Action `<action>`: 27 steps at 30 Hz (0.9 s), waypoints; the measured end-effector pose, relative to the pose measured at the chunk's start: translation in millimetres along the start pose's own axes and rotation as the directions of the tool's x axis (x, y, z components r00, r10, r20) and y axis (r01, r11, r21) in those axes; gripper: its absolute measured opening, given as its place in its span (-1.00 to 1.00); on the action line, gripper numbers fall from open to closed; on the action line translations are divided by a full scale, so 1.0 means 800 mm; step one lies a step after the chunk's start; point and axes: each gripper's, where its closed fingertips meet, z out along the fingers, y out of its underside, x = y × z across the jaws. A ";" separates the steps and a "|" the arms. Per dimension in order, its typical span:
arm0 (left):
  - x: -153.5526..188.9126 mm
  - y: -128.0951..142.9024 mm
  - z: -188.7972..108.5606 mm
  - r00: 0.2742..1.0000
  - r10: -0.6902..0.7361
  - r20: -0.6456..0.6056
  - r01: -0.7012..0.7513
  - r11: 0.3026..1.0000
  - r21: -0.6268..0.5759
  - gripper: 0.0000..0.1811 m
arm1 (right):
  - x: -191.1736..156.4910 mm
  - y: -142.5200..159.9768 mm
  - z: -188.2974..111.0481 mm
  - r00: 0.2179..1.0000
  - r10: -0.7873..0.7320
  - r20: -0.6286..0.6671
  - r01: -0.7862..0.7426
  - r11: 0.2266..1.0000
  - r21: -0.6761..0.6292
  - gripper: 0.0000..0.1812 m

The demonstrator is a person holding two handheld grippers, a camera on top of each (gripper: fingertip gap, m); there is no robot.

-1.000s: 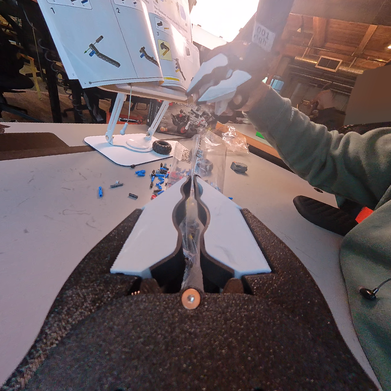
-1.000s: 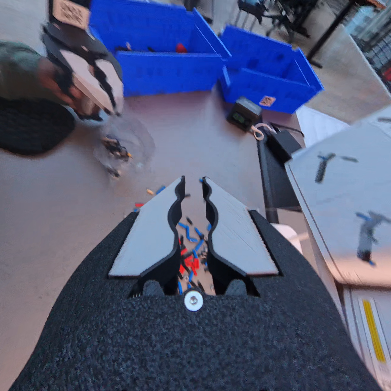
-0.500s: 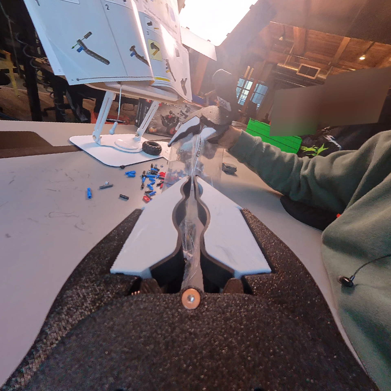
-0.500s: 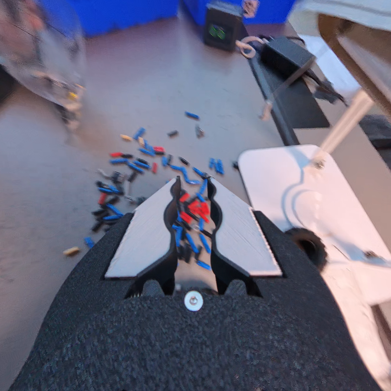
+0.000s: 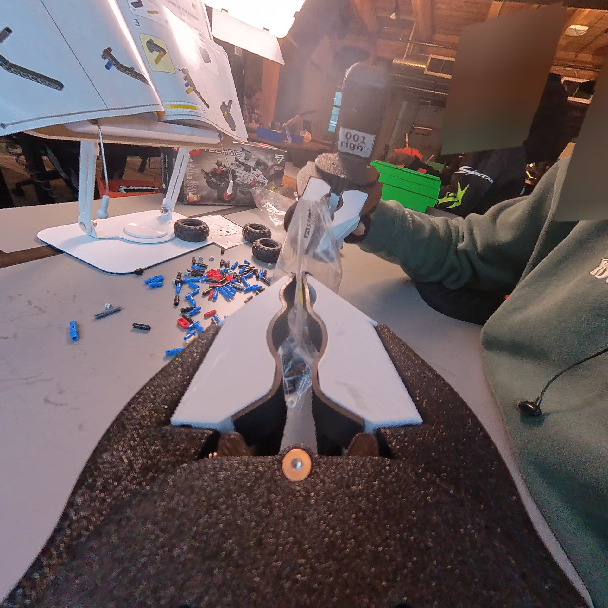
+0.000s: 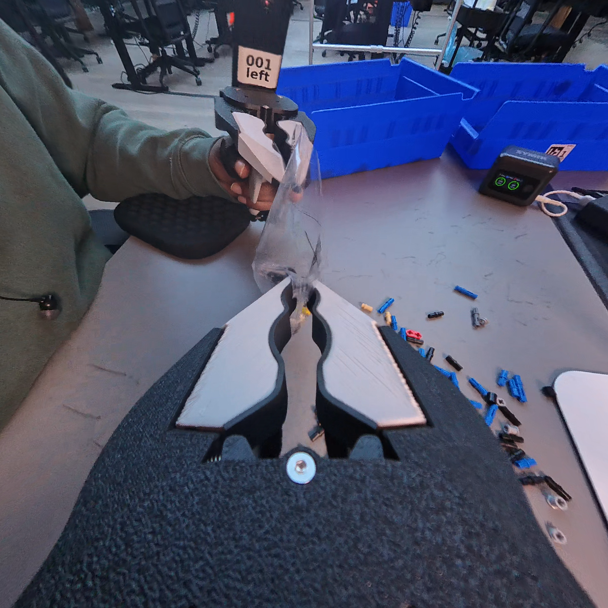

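Crinkled clear plastic bag (image 5: 307, 243) stretches between both pinched-closed hand-held grippers, left (image 5: 298, 279) and right (image 6: 302, 285).

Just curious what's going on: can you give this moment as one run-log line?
left gripper: shut on clear plastic bag | right gripper: shut on bag's other end | loose pins on table

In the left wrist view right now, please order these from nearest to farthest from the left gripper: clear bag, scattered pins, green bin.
1. clear bag, clamped in the left gripper.
2. scattered pins, front-left on the table.
3. green bin, far right, behind.
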 end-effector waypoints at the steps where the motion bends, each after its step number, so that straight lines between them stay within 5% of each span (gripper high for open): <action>1: 0.002 0.005 0.004 1.000 -0.005 -0.012 0.005 1.000 -0.021 -0.92 | -0.004 0.001 -0.006 1.000 -0.017 -0.007 0.017 1.000 -0.020 -0.96; 6: 0.021 0.040 0.030 0.997 0.020 -0.078 -0.033 0.984 -0.173 -0.63 | -0.025 0.017 -0.016 0.997 -0.078 -0.025 0.076 0.994 -0.084 -0.95; 11: 0.035 0.061 0.042 0.991 0.097 -0.097 -0.120 0.958 -0.262 -1.00 | -0.029 0.018 -0.023 0.996 -0.081 -0.026 0.079 0.995 -0.068 -0.94; 16: 0.026 0.062 0.038 0.994 0.080 -0.068 -0.096 0.957 -0.274 -1.00 | -0.023 0.021 -0.034 0.999 -0.045 -0.020 0.044 0.998 -0.044 -0.93; 21: 0.029 0.061 0.040 0.994 0.085 -0.072 -0.101 0.960 -0.261 -1.00 | -0.026 0.032 -0.033 1.000 0.008 -0.019 -0.009 0.998 -0.059 -0.51; 23: 0.031 0.059 0.040 0.993 0.083 -0.078 -0.100 0.963 -0.251 -1.00 | -0.027 0.037 -0.033 0.999 0.002 -0.039 -0.004 0.999 -0.050 -0.57; 27: 0.034 0.056 0.043 0.994 0.076 -0.084 -0.094 0.968 -0.234 -1.00 | -0.034 0.032 -0.042 0.999 0.008 -0.051 -0.007 1.000 0.014 -1.00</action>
